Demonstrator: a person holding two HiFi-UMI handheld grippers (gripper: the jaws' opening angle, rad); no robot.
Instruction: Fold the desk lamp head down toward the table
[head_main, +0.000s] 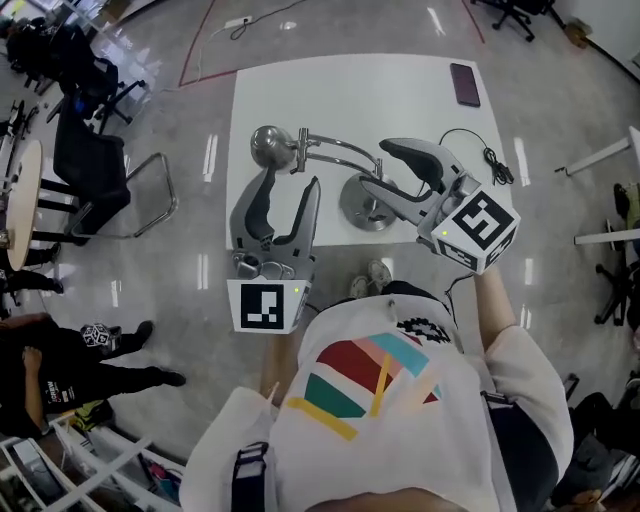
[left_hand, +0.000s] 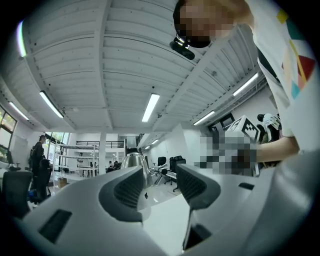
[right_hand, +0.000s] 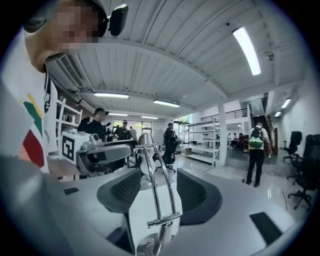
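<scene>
A chrome desk lamp stands on the white table (head_main: 340, 85): round base (head_main: 362, 205), twin-rod arm (head_main: 335, 150) and dome head (head_main: 268, 145) out to the left. My left gripper (head_main: 291, 182) is open just in front of the head, touching nothing. In the left gripper view the head (left_hand: 132, 161) shows past the left jaw, beyond the left gripper (left_hand: 161, 175). My right gripper (head_main: 375, 167) is open above the base. In the right gripper view the arm rods (right_hand: 160, 185) run up between the wide jaws of the right gripper (right_hand: 157, 176), clear of both pads, to the head (right_hand: 145, 139).
A dark phone (head_main: 465, 84) lies at the table's far right corner, and a black cable (head_main: 490, 155) trails off its right side. Office chairs (head_main: 95, 170) stand left of the table. People stand around the room (right_hand: 256, 150).
</scene>
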